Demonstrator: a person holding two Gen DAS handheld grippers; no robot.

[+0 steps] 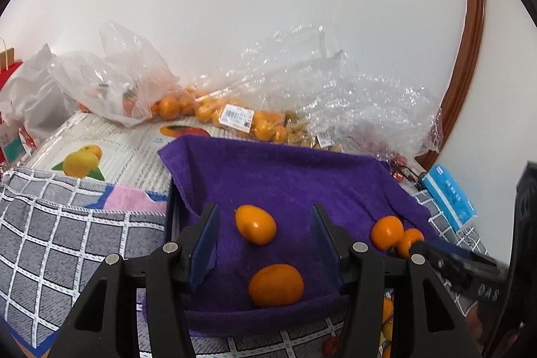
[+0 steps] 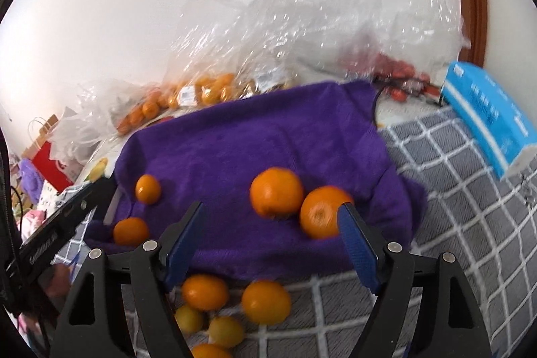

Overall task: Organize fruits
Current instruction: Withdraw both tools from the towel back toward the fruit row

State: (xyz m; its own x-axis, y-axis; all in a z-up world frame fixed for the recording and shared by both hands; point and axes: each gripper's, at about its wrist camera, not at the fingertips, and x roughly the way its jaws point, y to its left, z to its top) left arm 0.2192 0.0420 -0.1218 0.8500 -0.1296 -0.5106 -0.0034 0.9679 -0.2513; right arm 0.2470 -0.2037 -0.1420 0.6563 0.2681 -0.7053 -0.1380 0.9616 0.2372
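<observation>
A purple towel [image 1: 285, 183] lines a tray on a grey checked cloth [image 1: 67, 237]. Several oranges lie on it. In the left wrist view my left gripper [image 1: 265, 217] is open and empty, its jaws either side of one orange [image 1: 255, 224], with another orange [image 1: 276, 285] below it. Two more oranges [image 1: 387, 232] lie at the towel's right edge. In the right wrist view my right gripper [image 2: 272, 217] is open and empty above the towel [image 2: 255, 136]. Two oranges [image 2: 277, 192] [image 2: 319, 212] lie by its right finger. Loose oranges [image 2: 266, 301] and small yellow fruits [image 2: 226, 331] lie on the cloth in front.
Clear plastic bags [image 1: 235, 116] of oranges and other fruit lie at the back by the white wall. A blue tissue pack [image 2: 490, 116] lies at the right on the checked cloth. A red paper bag [image 2: 53, 166] stands at the far left. The left gripper's black body [image 2: 60, 230] shows at the left.
</observation>
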